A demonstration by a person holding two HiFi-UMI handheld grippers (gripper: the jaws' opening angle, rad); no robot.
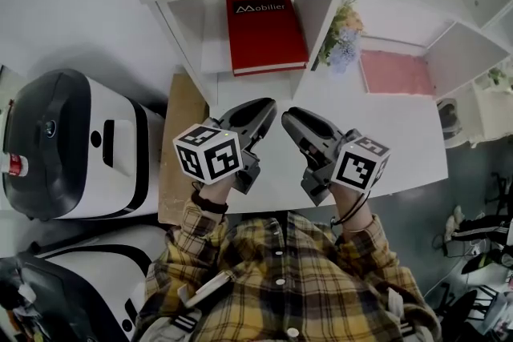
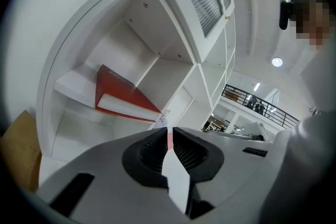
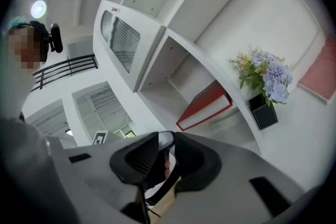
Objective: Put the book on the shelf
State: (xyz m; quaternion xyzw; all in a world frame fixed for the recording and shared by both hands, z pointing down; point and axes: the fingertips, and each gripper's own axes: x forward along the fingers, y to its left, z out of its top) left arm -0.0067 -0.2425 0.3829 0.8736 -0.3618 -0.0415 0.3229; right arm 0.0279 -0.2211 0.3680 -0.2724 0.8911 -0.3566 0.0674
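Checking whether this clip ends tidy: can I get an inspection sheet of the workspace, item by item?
Surface: white table, carrying the shelf unit.
Job's things: red book lies flat inside a compartment of the white shelf; neither gripper touches it.
Clutter: potted flowers beside the shelf; pink panel further right; cardboard sheet at the table's left edge.
Grippers: left gripper jaws almost together, nothing between them; right gripper jaws slightly apart, nothing between them; both short of the shelf.
Cables: nothing seen on the table.
Surroundings: white-and-black machines at the left; floor items at the right are too small to tell.
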